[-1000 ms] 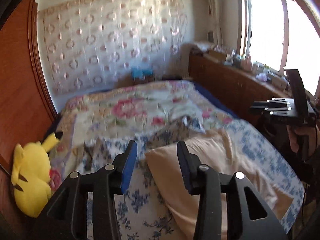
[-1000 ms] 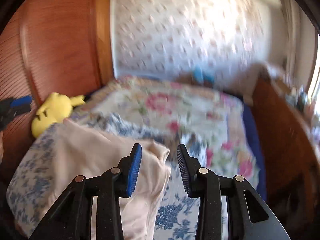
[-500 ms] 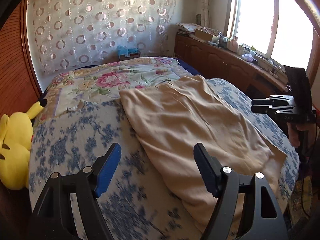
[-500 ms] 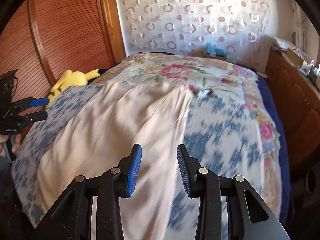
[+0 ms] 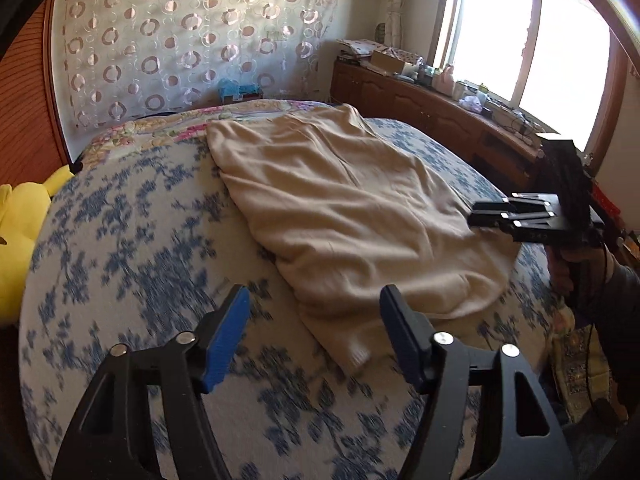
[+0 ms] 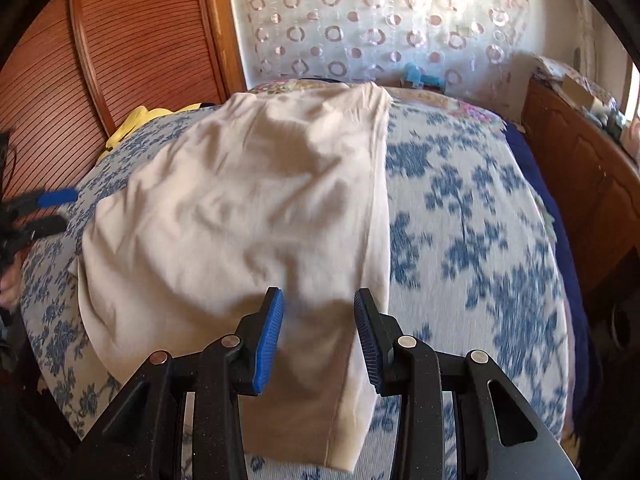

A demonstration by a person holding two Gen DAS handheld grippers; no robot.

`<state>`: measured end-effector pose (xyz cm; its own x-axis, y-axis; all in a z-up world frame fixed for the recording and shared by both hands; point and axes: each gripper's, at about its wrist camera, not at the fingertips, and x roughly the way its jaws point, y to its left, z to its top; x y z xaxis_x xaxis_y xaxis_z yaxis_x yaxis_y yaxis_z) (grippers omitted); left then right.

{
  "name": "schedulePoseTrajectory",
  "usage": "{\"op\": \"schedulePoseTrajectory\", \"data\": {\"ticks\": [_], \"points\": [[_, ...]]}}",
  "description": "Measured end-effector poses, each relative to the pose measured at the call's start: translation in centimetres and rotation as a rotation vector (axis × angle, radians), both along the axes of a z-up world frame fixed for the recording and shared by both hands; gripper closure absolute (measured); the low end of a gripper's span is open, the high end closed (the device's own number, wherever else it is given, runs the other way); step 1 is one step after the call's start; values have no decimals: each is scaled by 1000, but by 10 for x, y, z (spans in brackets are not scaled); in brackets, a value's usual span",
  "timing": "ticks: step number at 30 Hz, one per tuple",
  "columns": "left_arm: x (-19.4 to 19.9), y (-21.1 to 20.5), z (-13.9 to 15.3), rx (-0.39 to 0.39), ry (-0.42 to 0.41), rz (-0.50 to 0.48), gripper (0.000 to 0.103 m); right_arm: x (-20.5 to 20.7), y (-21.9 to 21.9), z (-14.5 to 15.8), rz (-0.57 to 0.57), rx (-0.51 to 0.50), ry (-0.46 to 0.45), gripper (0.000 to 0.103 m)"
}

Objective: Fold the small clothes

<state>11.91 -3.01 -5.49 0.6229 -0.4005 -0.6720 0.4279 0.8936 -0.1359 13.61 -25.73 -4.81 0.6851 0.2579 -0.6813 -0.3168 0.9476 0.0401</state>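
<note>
A beige garment (image 5: 340, 204) lies spread flat on the blue-flowered bedspread (image 5: 132, 240). It also shows in the right wrist view (image 6: 248, 208). My left gripper (image 5: 314, 336) is wide open and empty, just above the garment's near corner. My right gripper (image 6: 318, 332) is open and empty, hovering over the garment's near right edge. The right gripper also shows in the left wrist view (image 5: 492, 212) at the garment's right side. The left gripper's fingers (image 6: 52, 204) show at the left edge of the right wrist view.
A yellow plush toy (image 5: 16, 248) lies at the bed's left edge by the wooden wall panel (image 6: 132, 48). A wooden cabinet (image 5: 440, 116) with clutter runs under the window on the right. A floral quilt (image 5: 160, 128) covers the bed's far end.
Both grippers have pulled back toward the near end of the bed and the garment now lies spread out flat. The left gripper's jaws have opened wide.
</note>
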Motion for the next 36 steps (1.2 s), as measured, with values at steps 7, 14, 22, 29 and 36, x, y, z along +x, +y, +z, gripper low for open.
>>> {"op": "schedulePoseTrajectory", "data": {"ticks": [7, 14, 22, 29, 36], "points": [[-21, -15, -18, -13, 66, -49, 67, 4, -7, -2, -6, 42, -24, 65], [-15, -24, -25, 50, 67, -7, 67, -1, -6, -14, -11, 56, -28, 65], [-21, -26, -19, 40, 39, -11, 99, -3, -8, -14, -9, 62, -28, 65], [-63, -11, 14, -36, -47, 9, 99, -3, -8, -14, -9, 61, -28, 65], [-60, -8, 0, -43, -20, 25, 100, -4, -10, -14, -9, 74, -25, 65]]}}
